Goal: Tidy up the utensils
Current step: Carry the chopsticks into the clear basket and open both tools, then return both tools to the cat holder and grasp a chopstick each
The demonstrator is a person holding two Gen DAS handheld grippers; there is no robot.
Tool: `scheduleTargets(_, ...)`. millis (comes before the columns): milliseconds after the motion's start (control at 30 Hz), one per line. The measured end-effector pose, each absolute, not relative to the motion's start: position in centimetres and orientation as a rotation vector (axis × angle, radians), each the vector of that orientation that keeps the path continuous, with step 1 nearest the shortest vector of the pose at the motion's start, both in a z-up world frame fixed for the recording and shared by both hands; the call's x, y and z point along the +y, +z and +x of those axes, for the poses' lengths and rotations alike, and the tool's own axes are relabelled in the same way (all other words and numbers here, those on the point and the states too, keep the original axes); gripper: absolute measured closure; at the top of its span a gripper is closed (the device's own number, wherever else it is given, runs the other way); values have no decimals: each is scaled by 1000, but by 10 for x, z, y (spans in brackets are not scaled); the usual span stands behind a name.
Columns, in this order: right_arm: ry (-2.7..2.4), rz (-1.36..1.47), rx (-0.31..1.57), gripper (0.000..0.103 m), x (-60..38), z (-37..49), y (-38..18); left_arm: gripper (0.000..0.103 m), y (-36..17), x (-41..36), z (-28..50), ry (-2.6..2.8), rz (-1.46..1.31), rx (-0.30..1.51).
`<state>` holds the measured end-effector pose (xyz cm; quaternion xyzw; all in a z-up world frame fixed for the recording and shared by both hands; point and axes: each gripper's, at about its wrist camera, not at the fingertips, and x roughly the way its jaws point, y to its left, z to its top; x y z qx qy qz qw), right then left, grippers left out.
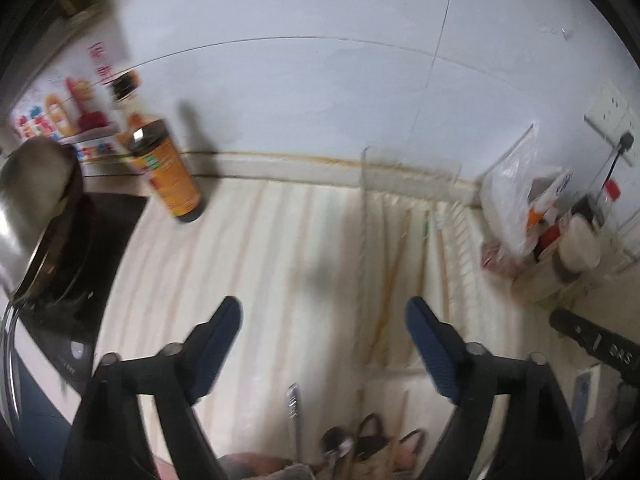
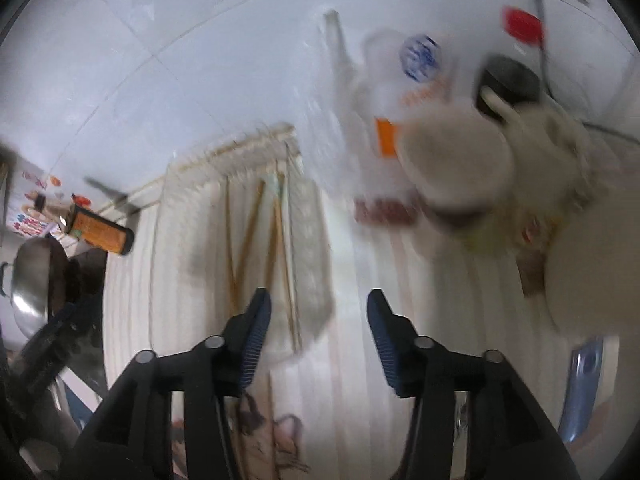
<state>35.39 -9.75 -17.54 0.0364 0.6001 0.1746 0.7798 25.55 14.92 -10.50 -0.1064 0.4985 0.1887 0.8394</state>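
Both views are motion-blurred. A clear plastic tray lies on the cream striped cloth and holds several wooden chopsticks; the same tray and chopsticks show in the right wrist view. A metal utensil lies on the cloth near the front, beside spoons on a patterned mat. My left gripper is open and empty above the cloth, left of the tray. My right gripper is open and empty, just in front of the tray's near end.
An orange-labelled sauce bottle stands at the back left next to a steel wok on a black cooktop. Plastic bags, jars and a red-capped bottle crowd the right by a wall socket. A white jar looms close on the right.
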Motion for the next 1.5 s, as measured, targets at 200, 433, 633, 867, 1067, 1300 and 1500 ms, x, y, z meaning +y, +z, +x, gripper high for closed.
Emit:
scheduleTargets(200,413,64,1444,48,-88,280,-237,0,-151,152,199,498,-155,1150)
scheduleTargets(433,448,-14,1556,58,-43,221,-302,0,-205,159,148,634,-79,1279)
scheduleTargets(633,453,-211,1491,98,-16,202,-304,0,-215,157,129,631,-92,1317)
scheduleTargets(867,319,-186,1539,98,-82,231,-300,30,-215,101,135,340,-178,1354)
scheduleTargets(1067,235,-82,1568,98,-132,242,-297,66,-255,55,156,171,-135,1480)
scheduleTargets(1300,229,-75,1561,98,-154,230,-292,99,-266,39,158,162,-90,1488)
scheduleTargets(1500,236,-76,1578,98,-180,206,-292,99,-262,7,152,97,-102,1495)
